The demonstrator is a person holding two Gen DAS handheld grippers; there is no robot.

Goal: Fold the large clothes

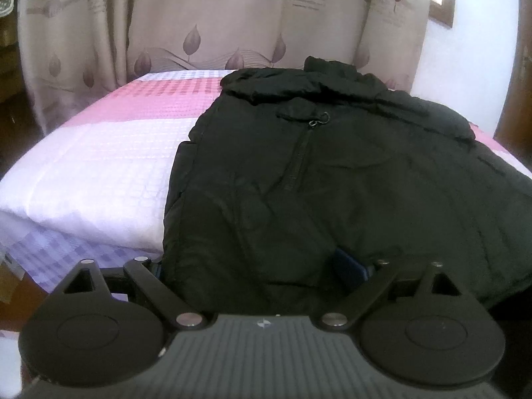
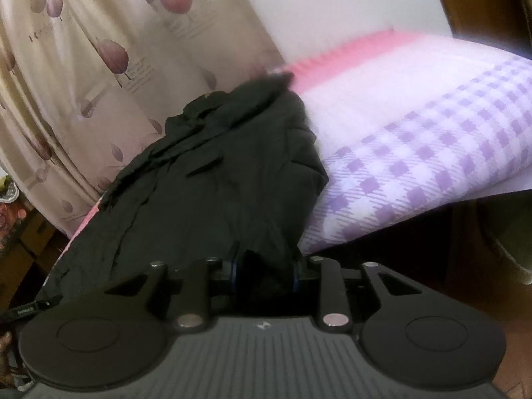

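A large black padded jacket [image 1: 316, 173] lies front up on the bed, zip and collar toward the far end. It also shows in the right wrist view [image 2: 206, 186]. My left gripper [image 1: 256, 266] is wide open at the jacket's near hem, and the hem fabric lies between its spread fingers [image 1: 349, 262]. My right gripper [image 2: 266, 272] is at the hem's right corner, its fingers [image 2: 232, 267] partly closed with a bunch of black fabric between them.
The bed [image 1: 99, 166] has a pink, white and lilac checked cover, also seen in the right wrist view [image 2: 432, 166]. A beige curtain [image 1: 199, 26] with leaf prints hangs behind the bed. A wooden door frame [image 1: 518, 99] stands at the right.
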